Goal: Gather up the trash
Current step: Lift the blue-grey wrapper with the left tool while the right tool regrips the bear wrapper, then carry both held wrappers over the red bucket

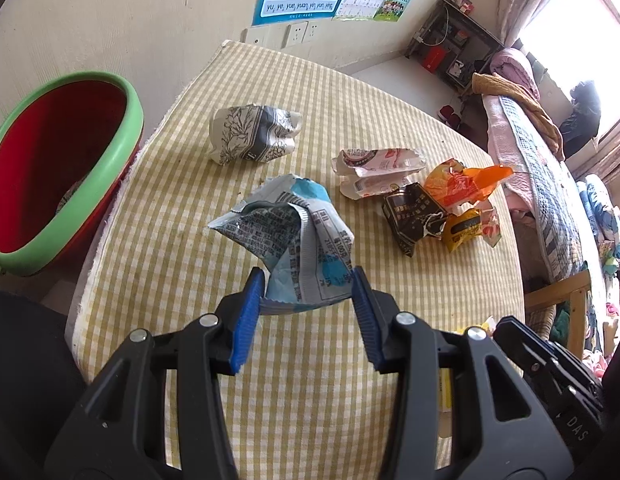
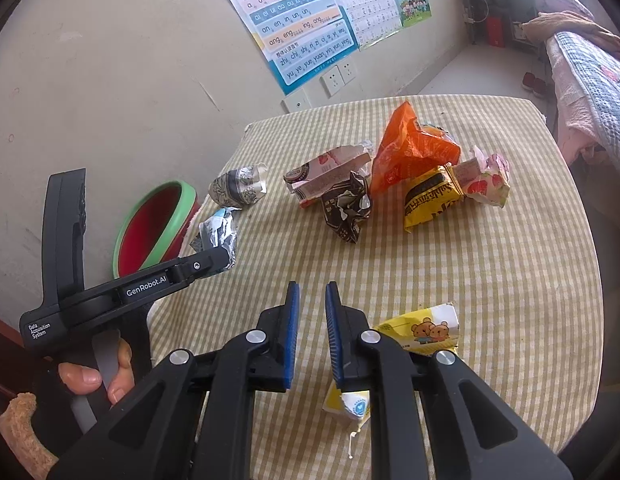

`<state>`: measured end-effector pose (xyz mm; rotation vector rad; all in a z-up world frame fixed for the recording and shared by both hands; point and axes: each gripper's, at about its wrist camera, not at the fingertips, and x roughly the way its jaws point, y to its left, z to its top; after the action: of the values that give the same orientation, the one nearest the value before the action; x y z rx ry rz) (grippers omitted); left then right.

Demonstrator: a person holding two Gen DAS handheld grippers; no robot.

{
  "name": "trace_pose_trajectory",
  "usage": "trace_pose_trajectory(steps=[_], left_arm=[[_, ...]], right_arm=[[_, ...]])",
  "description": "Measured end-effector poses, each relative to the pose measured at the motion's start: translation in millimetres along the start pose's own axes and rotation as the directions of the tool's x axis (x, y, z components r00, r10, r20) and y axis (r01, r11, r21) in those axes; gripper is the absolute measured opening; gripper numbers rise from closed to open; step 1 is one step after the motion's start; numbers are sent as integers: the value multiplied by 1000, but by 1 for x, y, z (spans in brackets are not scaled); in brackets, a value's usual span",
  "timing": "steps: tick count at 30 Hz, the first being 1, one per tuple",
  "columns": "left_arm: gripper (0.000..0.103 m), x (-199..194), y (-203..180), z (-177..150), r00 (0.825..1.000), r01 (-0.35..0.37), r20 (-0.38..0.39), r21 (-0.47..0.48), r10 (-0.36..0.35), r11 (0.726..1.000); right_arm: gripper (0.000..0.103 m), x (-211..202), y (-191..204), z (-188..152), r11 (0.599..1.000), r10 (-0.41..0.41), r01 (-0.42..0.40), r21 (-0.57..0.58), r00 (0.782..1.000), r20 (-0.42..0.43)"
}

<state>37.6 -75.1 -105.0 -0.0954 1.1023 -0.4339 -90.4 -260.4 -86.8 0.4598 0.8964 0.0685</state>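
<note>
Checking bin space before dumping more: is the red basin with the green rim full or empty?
Cannot tell fully. The basin shows bare red inner wall down most of its depth, so it is not full; its bottom is mostly hidden.

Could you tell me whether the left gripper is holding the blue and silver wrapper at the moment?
Yes, the left gripper has the blue and silver wrapper pinched between its blue pads, lifted off the checked tablecloth.
</note>
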Motion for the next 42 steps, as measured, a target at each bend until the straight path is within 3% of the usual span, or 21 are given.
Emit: trace_pose_trajectory(steps=[8, 12, 13, 16, 22, 27, 29, 36, 42], left_arm=[[43, -20, 12, 10, 998, 4, 60, -26, -2, 1000], [43, -20, 21, 12, 998, 2, 59, -55, 2, 998], [43, -20, 23, 12, 998, 2, 58, -62, 1, 998], [43, -17, 27, 11, 999, 10, 51, -74, -6, 997], [43, -14, 26, 10, 999, 20, 42, -73, -17, 997], [43, -15, 27, 10, 999, 17, 45, -70, -14, 997], [43, -15, 28, 10, 999, 14, 45, -73, -10, 997], [43, -19, 27, 11, 998, 14, 58, -66, -10, 998], [43, -37, 41, 22, 992, -18, 120, -81, 27, 997]], right_arm=[[13, 2, 18, 4, 999, 25, -25, -44, 1000, -4], [17, 0, 7, 5, 999, -30, 30, -22, 1000, 3], [22, -1, 1, 5, 998, -55, 55, -6, 998, 5], [53, -7, -16, 2, 993, -114, 114, 41, 993, -9], [57, -1, -30, -24, 988, -81, 97, 121, 988, -130], [55, 25, -28, -40, 988, -53, 83, 128, 974, -222], [29, 30, -28, -42, 990, -49, 78, 118, 971, -233], [26, 13, -4, -25, 999, -22, 25, 23, 990, -140], [21, 21, 25, -5, 998, 14, -21, -60, 994, -109]])
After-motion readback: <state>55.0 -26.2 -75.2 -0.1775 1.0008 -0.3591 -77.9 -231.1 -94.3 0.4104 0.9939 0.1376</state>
